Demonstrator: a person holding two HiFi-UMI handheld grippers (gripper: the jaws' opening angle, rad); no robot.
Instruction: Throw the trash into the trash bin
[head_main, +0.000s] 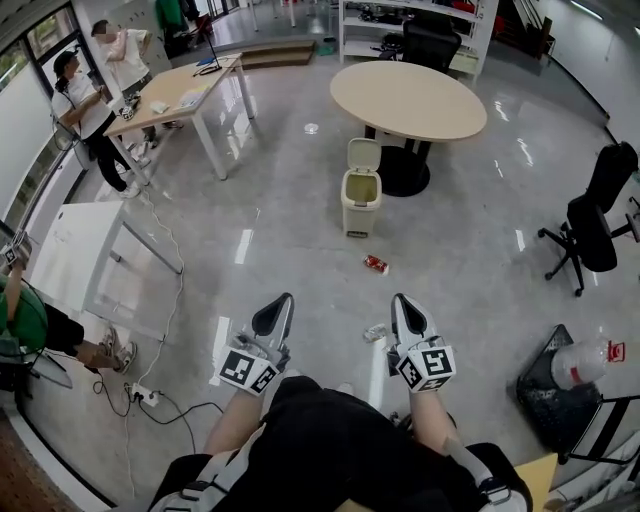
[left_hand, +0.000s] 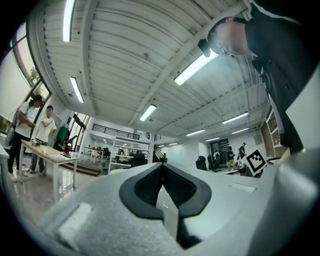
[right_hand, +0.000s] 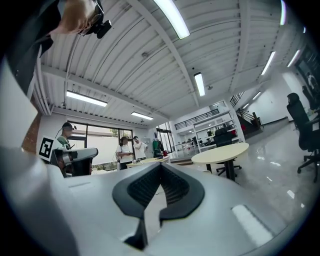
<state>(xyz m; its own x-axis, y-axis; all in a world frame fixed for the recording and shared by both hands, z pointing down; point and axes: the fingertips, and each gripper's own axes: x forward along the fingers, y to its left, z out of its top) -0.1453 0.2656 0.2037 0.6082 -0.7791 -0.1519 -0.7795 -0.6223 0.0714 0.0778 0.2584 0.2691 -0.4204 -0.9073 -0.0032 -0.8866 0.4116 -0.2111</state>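
Cream trash bin (head_main: 361, 190) stands lid-up on the floor (head_main: 290, 215) for drops, red can (head_main: 376, 264) loose nearby; left hand-held gripper (head_main: 279, 311) and right hand-held gripper (head_main: 404, 311) are closed, empty.

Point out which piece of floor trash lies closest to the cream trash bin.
The red crushed can, just in front of the cream open-lidded trash bin; the pale crumpled scrap lies farther back, beside the right gripper.

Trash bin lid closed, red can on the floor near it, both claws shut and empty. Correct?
No: the trash bin has its lid standing open, as the head view shows. The red can does lie on the floor near it, and the left claw and right claw are shut and empty.
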